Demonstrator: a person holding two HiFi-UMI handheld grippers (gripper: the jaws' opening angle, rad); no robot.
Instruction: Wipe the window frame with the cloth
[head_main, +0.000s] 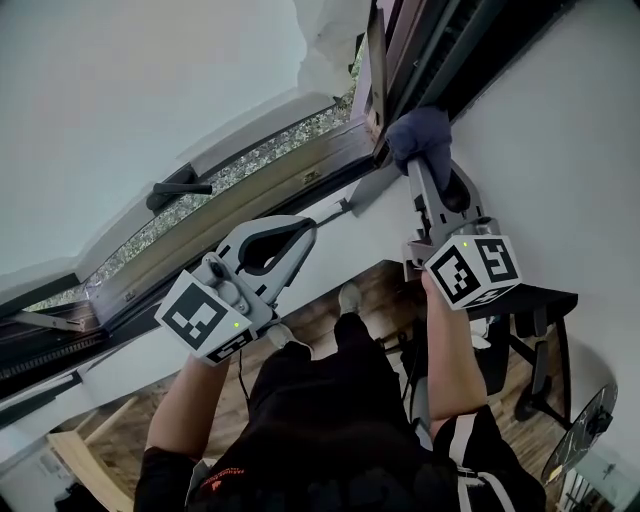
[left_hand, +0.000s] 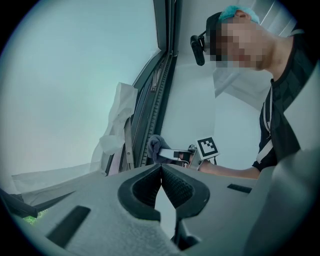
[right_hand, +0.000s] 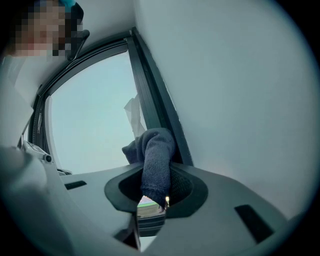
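Reaching up, right gripper (head_main: 425, 160) presses cloth (head_main: 420, 135) against frame (head_main: 400, 60)

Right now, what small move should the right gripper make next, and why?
Probably slide the right gripper along the window frame. Its jaws are shut on the cloth, whose bunched end seems to sit against the dark frame beside the wall; the left gripper is shut, empty and held away.
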